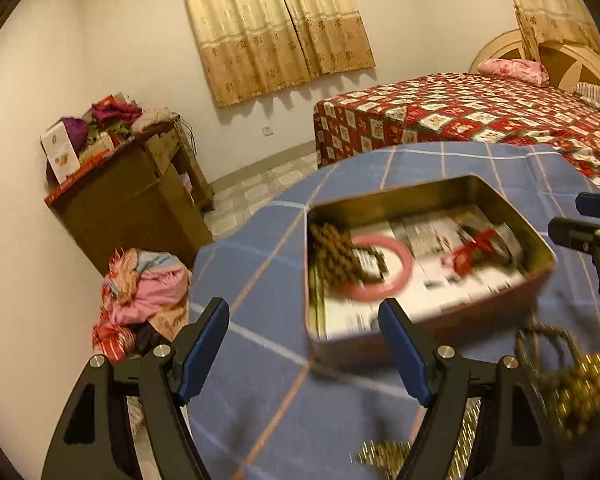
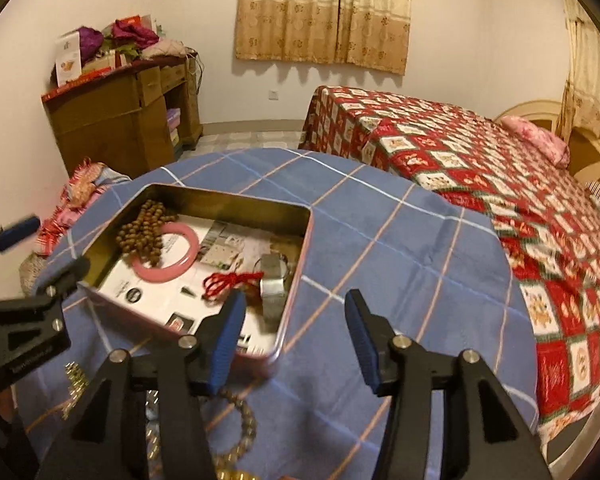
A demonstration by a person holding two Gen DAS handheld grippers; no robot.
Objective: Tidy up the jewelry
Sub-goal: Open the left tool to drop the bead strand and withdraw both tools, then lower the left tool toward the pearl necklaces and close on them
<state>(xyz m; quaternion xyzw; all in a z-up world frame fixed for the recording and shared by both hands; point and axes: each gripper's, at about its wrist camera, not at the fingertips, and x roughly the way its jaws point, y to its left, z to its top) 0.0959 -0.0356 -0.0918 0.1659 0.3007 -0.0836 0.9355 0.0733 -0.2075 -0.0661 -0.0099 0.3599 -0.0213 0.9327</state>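
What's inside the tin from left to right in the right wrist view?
Brown bead string → pink bangle → red cord → silver band, all in the tin.

We note: tablecloth point(image 2: 380, 240) blue w/ white & tan check; bangle point(image 2: 165, 254) pink; cord point(image 2: 230, 282) red; bedspread point(image 2: 480, 168) red/white patchwork.

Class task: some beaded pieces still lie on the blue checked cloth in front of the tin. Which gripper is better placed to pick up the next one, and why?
Probably the right gripper: its jaws are open and empty, and the beaded bracelet lies just beneath it. The left gripper, also open, hangs further over the tin.
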